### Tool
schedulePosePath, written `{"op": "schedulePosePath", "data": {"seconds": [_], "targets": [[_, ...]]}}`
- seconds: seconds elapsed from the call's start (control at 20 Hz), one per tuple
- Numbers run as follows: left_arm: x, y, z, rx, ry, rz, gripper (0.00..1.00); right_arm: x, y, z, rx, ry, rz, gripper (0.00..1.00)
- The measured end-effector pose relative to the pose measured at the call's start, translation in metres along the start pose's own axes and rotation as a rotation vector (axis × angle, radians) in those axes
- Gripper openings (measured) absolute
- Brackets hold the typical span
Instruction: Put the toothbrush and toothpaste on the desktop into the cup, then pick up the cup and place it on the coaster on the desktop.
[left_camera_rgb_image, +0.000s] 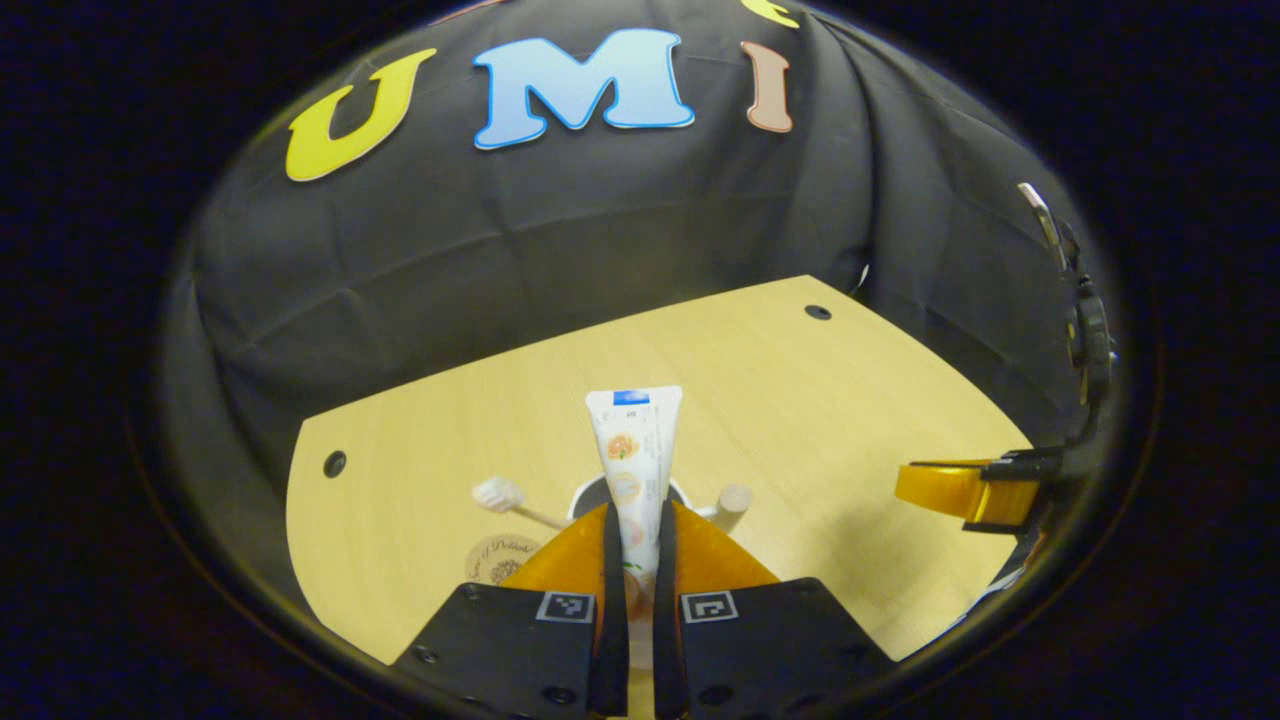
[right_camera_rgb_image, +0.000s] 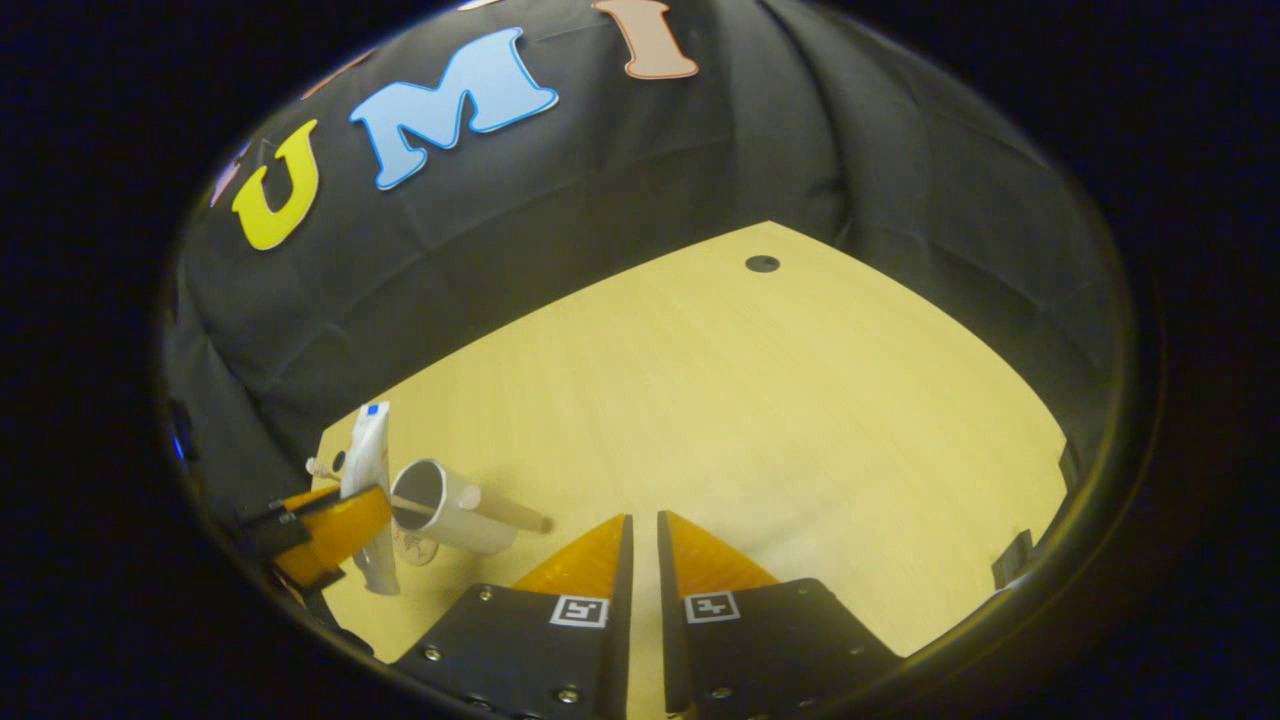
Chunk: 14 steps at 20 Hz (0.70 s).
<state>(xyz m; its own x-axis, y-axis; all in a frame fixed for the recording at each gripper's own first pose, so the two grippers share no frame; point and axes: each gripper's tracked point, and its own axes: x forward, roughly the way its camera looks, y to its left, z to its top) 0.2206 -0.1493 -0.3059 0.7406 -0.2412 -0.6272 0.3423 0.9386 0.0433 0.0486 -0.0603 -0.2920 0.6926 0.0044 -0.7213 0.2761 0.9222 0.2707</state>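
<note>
My left gripper (left_camera_rgb_image: 638, 512) is shut on a white toothpaste tube (left_camera_rgb_image: 636, 440), which stands upright with its flat crimped end up. The tube hangs directly over a white cup (left_camera_rgb_image: 583, 495) with a wooden peg handle (left_camera_rgb_image: 733, 505). A toothbrush (left_camera_rgb_image: 500, 494) leans out of the cup, its bristle head to the left. A round printed coaster (left_camera_rgb_image: 497, 560) lies just beside the cup. In the right gripper view the cup (right_camera_rgb_image: 455, 515), toothpaste (right_camera_rgb_image: 368, 450) and left gripper (right_camera_rgb_image: 335, 525) sit at the far left. My right gripper (right_camera_rgb_image: 640, 530) is shut with nothing in it, low over bare wood.
The light wooden desktop (right_camera_rgb_image: 760, 400) stretches wide to the right of the cup, with a dark cable hole (right_camera_rgb_image: 762, 264) near its far corner and another (left_camera_rgb_image: 334, 463) at the left. The right gripper (left_camera_rgb_image: 965, 492) hovers at the desk's right edge. Black cloth walls surround the desk.
</note>
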Motion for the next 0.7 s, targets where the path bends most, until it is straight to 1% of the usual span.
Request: {"op": "schedulePosePath", "data": {"seconds": [0.15, 0.2, 0.25, 0.3, 0.35, 0.4, 0.45, 0.5, 0.55, 0.7], "targets": [[0.018, -0.001, 0.020, 0.060, -0.041, 0.002, 0.17, -0.004, -0.011, -0.004, 0.000, 0.010, -0.026, 0.13], [0.021, -0.001, 0.025, 0.076, -0.053, 0.001, 0.17, -0.005, -0.014, -0.005, -0.001, 0.014, -0.033, 0.17], [0.026, -0.002, 0.028, 0.088, -0.064, 0.000, 0.17, -0.006, -0.017, -0.007, -0.003, 0.017, -0.040, 0.17], [0.031, -0.001, 0.031, 0.094, -0.073, 0.000, 0.17, -0.006, -0.019, -0.007, -0.003, 0.022, -0.045, 0.13], [0.036, 0.000, 0.032, 0.095, -0.081, -0.002, 0.17, -0.007, -0.021, -0.010, -0.003, 0.027, -0.050, 0.13], [0.039, 0.002, 0.033, 0.092, -0.086, -0.002, 0.17, -0.007, -0.023, -0.011, -0.002, 0.034, -0.055, 0.17], [0.043, 0.004, 0.032, 0.087, -0.090, 0.002, 0.17, -0.006, -0.024, -0.011, -0.001, 0.040, -0.058, 0.13], [0.046, 0.007, 0.030, 0.079, -0.092, 0.006, 0.17, -0.005, -0.023, -0.014, -0.002, 0.046, -0.061, 0.17], [0.049, 0.011, 0.029, 0.064, -0.099, 0.008, 0.17, -0.006, -0.024, -0.015, -0.005, 0.050, -0.064, 0.13], [0.055, 0.013, 0.022, 0.032, -0.105, 0.008, 0.17, -0.006, -0.025, -0.014, -0.021, 0.062, -0.067, 0.13]]}}
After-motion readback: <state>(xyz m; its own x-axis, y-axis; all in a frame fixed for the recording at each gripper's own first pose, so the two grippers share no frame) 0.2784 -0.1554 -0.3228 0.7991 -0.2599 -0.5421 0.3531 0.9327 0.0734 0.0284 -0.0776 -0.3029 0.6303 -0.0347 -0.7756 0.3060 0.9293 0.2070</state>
